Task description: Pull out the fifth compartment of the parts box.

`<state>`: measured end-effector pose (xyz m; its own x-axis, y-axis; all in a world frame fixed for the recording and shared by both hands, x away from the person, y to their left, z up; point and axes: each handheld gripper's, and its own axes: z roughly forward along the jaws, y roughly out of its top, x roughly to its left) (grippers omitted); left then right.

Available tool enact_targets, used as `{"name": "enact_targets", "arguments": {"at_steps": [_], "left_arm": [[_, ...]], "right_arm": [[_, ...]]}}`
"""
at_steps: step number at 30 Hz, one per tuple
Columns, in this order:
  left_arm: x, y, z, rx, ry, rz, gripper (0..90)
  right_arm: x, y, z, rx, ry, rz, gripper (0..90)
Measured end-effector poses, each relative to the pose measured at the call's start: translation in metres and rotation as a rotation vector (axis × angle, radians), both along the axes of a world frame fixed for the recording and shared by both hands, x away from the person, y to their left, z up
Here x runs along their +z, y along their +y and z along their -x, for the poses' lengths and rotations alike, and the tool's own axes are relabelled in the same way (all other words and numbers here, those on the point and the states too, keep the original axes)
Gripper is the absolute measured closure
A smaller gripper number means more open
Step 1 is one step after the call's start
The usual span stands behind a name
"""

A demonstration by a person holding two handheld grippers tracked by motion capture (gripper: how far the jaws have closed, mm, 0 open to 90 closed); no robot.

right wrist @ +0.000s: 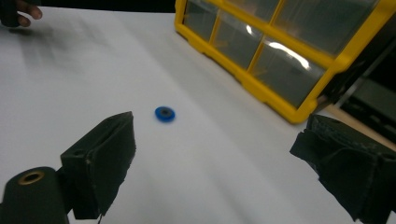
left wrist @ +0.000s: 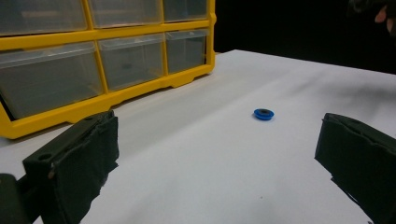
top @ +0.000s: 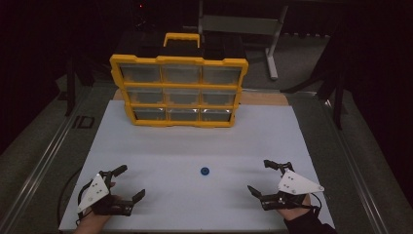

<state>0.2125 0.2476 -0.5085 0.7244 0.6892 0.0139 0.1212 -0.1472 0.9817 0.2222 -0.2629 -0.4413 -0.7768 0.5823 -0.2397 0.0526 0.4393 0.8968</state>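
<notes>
Left gripper: jaws wide, empty, near table edge | blue ring-shaped part: loose on white tabletop, between both grippers, untouched | right gripper: jaws wide, empty | progress: pickup not begun; yellow drawer organizer upright at far edge, drawers shut | room: dark, metal stand behind.
</notes>
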Motion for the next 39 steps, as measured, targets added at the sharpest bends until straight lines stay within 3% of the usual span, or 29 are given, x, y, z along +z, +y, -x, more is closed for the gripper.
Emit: {"name": "enact_targets", "arguments": {"at_steps": [5, 16, 31, 39], "left_arm": [[0.000, 0.001, 0.000, 0.006, -0.005, 0.001, 0.0], [0.000, 0.000, 0.000, -0.003, 0.002, 0.003, 0.0], [0.000, 0.000, 0.000, -0.010, 0.003, 0.001, 0.0], [0.000, 0.000, 0.000, -0.012, 0.005, 0.001, 0.0]], "right_arm": [[0.019, 0.004, -0.004, 0.005, -0.058, 0.040, 9.9], [0.057, 0.014, -0.013, 0.022, -0.151, 0.061, 9.9], [0.086, 0.036, -0.027, 0.069, -0.216, 0.105, 11.3], [0.095, 0.052, -0.036, 0.096, -0.226, 0.139, 10.0]]}}
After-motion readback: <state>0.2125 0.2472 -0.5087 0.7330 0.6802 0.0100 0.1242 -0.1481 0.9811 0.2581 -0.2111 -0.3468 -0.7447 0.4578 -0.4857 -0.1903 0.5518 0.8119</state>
